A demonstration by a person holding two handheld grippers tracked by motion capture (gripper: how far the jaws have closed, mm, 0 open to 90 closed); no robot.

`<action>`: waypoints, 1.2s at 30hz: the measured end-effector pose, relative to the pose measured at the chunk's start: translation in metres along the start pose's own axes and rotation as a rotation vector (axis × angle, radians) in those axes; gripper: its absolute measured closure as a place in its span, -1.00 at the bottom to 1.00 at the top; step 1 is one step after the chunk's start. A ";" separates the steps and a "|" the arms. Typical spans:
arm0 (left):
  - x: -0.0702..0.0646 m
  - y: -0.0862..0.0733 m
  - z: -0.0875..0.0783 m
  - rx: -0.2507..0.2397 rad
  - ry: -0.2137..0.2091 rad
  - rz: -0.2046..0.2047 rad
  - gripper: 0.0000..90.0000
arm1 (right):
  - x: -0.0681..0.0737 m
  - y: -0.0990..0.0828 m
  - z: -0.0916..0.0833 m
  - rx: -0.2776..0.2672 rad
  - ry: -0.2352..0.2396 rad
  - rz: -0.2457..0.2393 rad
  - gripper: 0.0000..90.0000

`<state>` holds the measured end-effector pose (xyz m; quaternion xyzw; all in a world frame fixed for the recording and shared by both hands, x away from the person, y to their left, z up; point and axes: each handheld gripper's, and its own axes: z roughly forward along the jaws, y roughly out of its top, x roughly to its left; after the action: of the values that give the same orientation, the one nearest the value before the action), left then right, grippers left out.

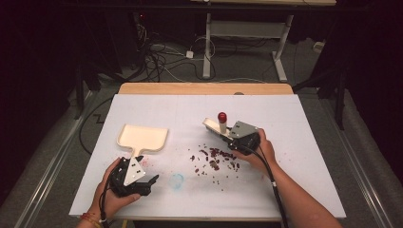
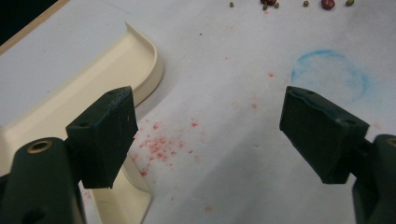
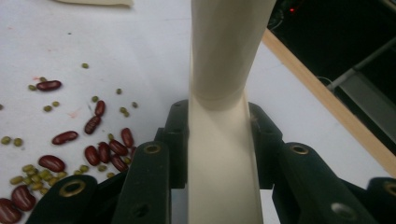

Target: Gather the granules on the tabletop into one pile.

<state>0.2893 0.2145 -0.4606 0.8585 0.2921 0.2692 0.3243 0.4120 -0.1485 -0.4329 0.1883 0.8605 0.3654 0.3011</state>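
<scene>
**Between our right fingers, a cream brush handle; our left fingers spread beside the dustpan**

On the white counter (image 1: 285, 142) we work with two tools. Our right gripper (image 1: 231, 134) sits near the middle, right of centre, and its fingers (image 3: 175, 140) are clamped on the cream handle of a small brush (image 3: 219, 116). In the right gripper view that handle runs straight up the middle between the two black fingers, pressed on both sides, and widens above them. From the high view the brush reaches up and left from the gripper, with a red-capped end (image 1: 222, 116) standing above it.

Just below and left of the right gripper lies a scatter of red beans (image 1: 214, 154) mixed with small green beans (image 3: 39, 175); they lie on the counter beside the fingers, not touching them.

Our left gripper (image 1: 149, 183) rests near the front left edge, its fingers (image 2: 109, 135) wide apart with nothing between them. The cream dustpan (image 1: 142, 137) lies just beyond it; in the left gripper view its handle passes beside and under the left-hand finger, outside the gap. A faint blue ring (image 2: 329, 74) marks the counter near the other finger, and pink specks (image 2: 159, 144) dot the surface between them.
</scene>
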 end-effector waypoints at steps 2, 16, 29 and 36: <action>0.000 0.000 0.001 0.007 -0.006 -0.004 -0.59 | 0.007 0.003 0.004 0.003 0.016 -0.015 0.51; -0.001 -0.001 -0.002 0.004 -0.002 -0.004 -0.60 | 0.047 0.016 -0.006 -0.008 0.199 -0.177 0.50; 0.000 0.000 -0.003 -0.004 0.001 -0.003 -0.60 | 0.031 0.018 -0.036 -0.079 0.163 -0.078 0.51; 0.002 -0.001 -0.006 -0.012 0.021 -0.017 -0.60 | 0.044 0.028 -0.068 -0.138 0.252 0.080 0.51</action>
<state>0.2866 0.2193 -0.4571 0.8511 0.3011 0.2773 0.3287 0.3376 -0.1406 -0.3914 0.1538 0.8562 0.4560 0.1880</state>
